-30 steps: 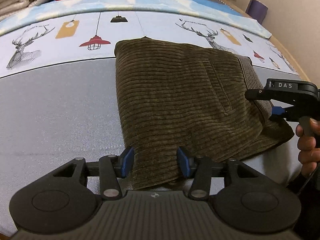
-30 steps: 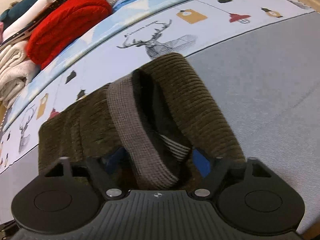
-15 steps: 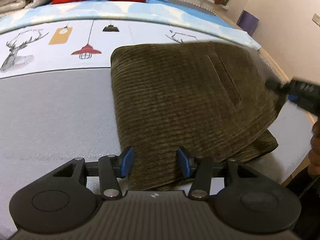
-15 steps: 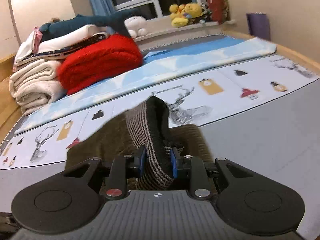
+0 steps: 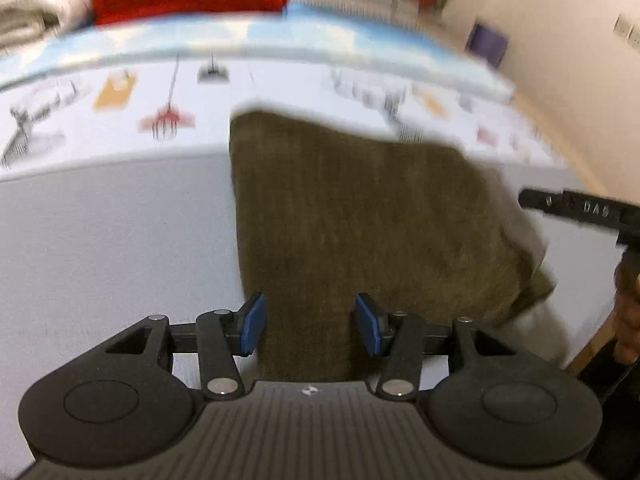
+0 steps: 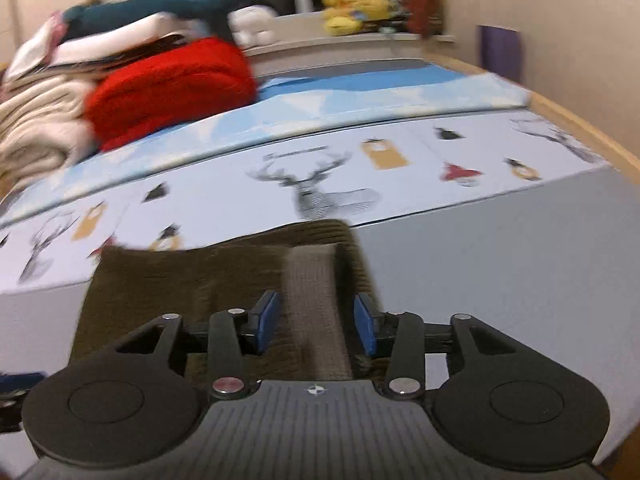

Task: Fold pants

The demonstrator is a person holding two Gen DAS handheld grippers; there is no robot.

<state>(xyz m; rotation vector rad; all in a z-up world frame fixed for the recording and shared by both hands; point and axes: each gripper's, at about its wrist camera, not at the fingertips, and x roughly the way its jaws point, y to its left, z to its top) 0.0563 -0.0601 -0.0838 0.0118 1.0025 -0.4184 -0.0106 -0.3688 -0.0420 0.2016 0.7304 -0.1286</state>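
Observation:
Olive corduroy pants (image 5: 360, 208) lie folded on the grey bed cover (image 5: 100, 240). My left gripper (image 5: 310, 326) hangs over their near edge, open, and the cloth runs flat under and between its blue pads (image 5: 252, 324) without being pinched. My right gripper (image 6: 316, 322) is at the pants' right side, its jaws opening. The grey ribbed waistband (image 6: 316, 300) lies between its pads (image 6: 268, 320) with small gaps on both sides, resting on the folded pants (image 6: 168, 280). The left wrist view shows the right gripper (image 5: 532, 200) at the pants' right edge, with a hand (image 5: 628, 312) on it.
A printed sheet with deer and lamps (image 6: 320, 192) covers the bed beyond the pants. A red blanket (image 6: 172, 88) and cream blankets (image 6: 36, 128) are stacked at the far left. Plush toys (image 6: 356, 6) sit on the sill. The wooden bed edge (image 6: 580, 128) runs along the right.
Half a second ago my right gripper pinched the raised waistband. Now its jaws have spread and the waistband lies down on the pants. My left gripper has stayed in place.

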